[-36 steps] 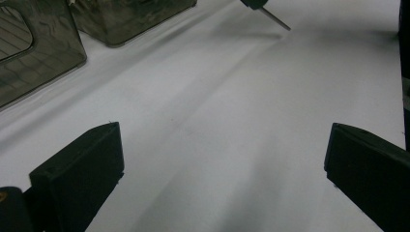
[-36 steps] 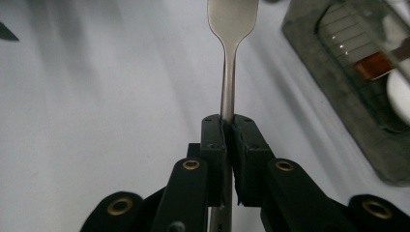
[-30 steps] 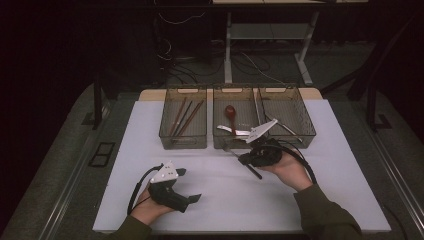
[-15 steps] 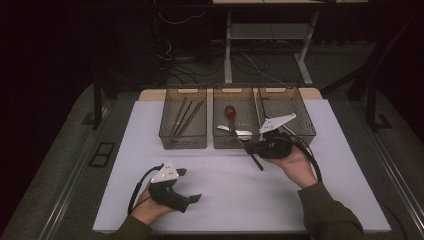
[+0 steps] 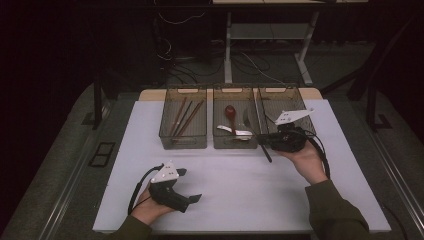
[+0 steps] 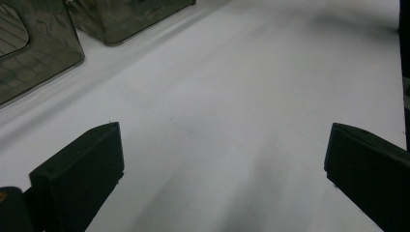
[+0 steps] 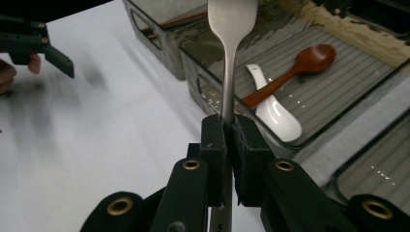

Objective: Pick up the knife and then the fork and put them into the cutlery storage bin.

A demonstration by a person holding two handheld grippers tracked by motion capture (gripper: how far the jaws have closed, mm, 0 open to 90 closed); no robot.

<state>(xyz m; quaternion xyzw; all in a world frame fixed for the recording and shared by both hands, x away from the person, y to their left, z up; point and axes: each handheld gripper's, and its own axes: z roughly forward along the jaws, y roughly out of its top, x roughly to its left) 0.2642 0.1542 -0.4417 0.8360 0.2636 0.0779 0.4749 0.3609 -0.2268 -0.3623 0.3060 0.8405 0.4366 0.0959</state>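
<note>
Sorting cutlery. Left gripper (image 5: 192, 199), jaws released, idles nearest the person. Right gripper (image 7: 227, 126) clenches a metal utensil (image 7: 231, 29) by its handle, just before the middle bin (image 5: 234, 145). Next, likely: carry over correct bin, release.

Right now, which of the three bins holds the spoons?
The middle bin: it holds a wooden spoon and a white spoon. The left bin holds chopsticks; the right bin's contents can't be made out.

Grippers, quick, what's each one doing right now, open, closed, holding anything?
Left gripper: open, nothing between its jaws, over the white table.
Right gripper: shut on a metal utensil by its handle.
</note>
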